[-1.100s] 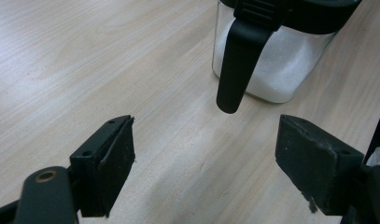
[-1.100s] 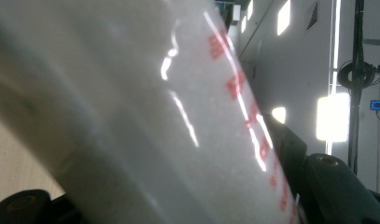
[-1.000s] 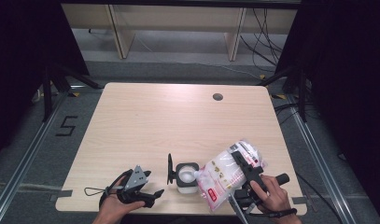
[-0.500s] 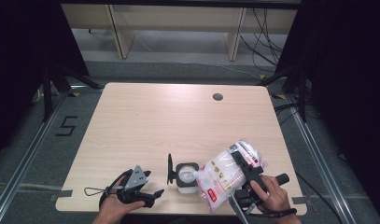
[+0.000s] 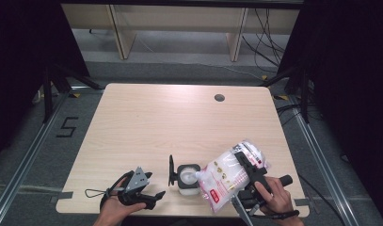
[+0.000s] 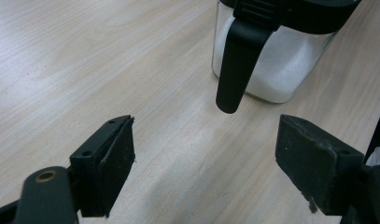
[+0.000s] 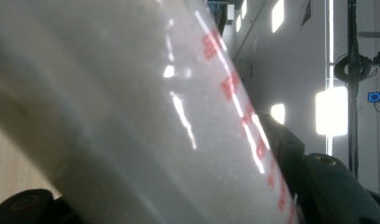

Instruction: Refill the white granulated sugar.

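Note:
A clear plastic bag (image 5: 225, 180) of white grains with red print hangs tilted over the table's front edge, its lower corner at the mouth of a small clear container (image 5: 188, 179). My right gripper (image 5: 242, 159) is shut on the bag's upper part; in the right gripper view the bag (image 7: 155, 116) lies between both jaws. The container (image 6: 276, 65) holds white grains and has a black rim, its black lid (image 5: 171, 170) standing open at its left. My left gripper (image 5: 153, 197) rests open on the table left of the container, its jaws (image 6: 204, 163) wide apart around nothing.
The light wooden table (image 5: 179, 122) has a round cable hole (image 5: 219, 98) at the back right. Dark stands and cables line the floor on both sides. A black latch arm (image 6: 236, 65) hangs down the container's side toward my left gripper.

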The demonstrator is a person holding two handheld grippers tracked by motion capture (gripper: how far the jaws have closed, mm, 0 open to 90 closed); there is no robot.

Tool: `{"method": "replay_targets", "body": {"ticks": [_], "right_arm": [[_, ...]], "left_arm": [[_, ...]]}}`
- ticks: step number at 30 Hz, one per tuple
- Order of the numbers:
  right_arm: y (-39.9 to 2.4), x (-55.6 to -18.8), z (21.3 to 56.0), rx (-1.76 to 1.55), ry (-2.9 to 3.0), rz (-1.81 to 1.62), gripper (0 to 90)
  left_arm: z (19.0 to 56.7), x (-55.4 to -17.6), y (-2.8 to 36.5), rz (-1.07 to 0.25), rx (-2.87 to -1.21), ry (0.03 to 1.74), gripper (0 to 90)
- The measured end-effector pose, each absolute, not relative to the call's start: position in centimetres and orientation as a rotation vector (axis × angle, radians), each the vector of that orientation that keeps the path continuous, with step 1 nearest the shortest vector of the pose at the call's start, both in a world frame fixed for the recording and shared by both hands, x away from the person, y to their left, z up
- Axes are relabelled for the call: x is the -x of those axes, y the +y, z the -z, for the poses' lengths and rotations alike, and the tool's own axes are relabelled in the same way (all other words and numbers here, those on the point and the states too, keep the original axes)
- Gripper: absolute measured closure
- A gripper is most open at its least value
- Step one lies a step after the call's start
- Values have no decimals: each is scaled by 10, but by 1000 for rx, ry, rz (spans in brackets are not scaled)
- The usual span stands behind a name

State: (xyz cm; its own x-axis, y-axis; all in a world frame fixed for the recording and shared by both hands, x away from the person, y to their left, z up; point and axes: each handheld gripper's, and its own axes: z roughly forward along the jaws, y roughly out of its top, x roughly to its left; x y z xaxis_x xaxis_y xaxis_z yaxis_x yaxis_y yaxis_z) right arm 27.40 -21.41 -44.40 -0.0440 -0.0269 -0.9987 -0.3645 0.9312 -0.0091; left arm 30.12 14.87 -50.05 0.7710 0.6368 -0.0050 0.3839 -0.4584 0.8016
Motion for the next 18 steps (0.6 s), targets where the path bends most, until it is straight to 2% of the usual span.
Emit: {"method": "replay_targets", "body": {"ticks": [18], "right_arm": [[-215, -275, 440, 332, 1587, -291, 507]], "left_arm": [[501, -301, 149, -375, -2103, 761, 192]]}}
